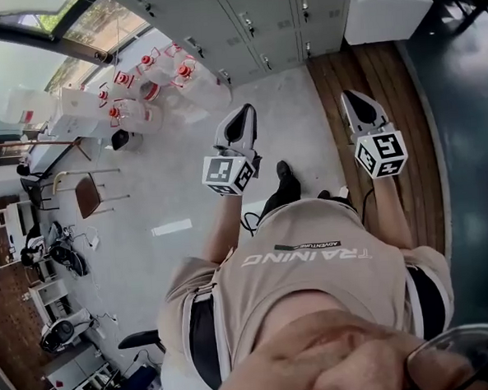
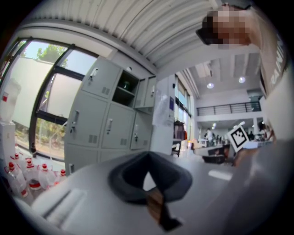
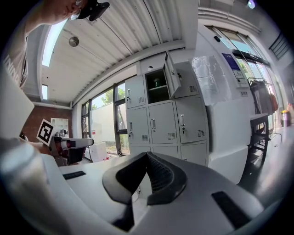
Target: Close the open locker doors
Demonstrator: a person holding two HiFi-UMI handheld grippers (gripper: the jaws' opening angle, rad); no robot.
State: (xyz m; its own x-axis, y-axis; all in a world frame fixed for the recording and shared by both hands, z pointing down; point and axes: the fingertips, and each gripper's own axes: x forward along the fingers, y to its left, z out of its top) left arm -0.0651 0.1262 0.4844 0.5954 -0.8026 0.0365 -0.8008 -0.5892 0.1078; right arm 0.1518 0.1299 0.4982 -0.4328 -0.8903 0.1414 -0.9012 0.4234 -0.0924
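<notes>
- Head view: the left gripper (image 1: 239,120) and right gripper (image 1: 356,105) are held out ahead of the person, well apart, both aimed toward the far lockers (image 1: 266,20).
- The lockers are seen as a grey bank along the far edge. Which door stands open cannot be told in this view.
- Clear bottles (image 1: 150,76) with red caps are grouped on the grey floor (image 1: 288,105) at far left, near the bank's left end.
- A white cabinet (image 1: 393,4) is noted far right, above a strip of wooden flooring (image 1: 369,79).
- Left gripper view: the jaws are seen brought together, tips touching, with nothing gripped between them.
- The bank is seen ahead and to the left, next to a large window (image 2: 50,96). One upper compartment (image 2: 125,88) is exposed and dark inside.
- The right gripper's marker cube (image 2: 239,136) is visible at the right.
- Right gripper view: the jaws are likewise closed tip to tip, and nothing is held.
- The bank is seen straight ahead. An open door (image 3: 171,75) in the top row is swung out to the right of its dark compartment. The doors below it are flush.
</notes>
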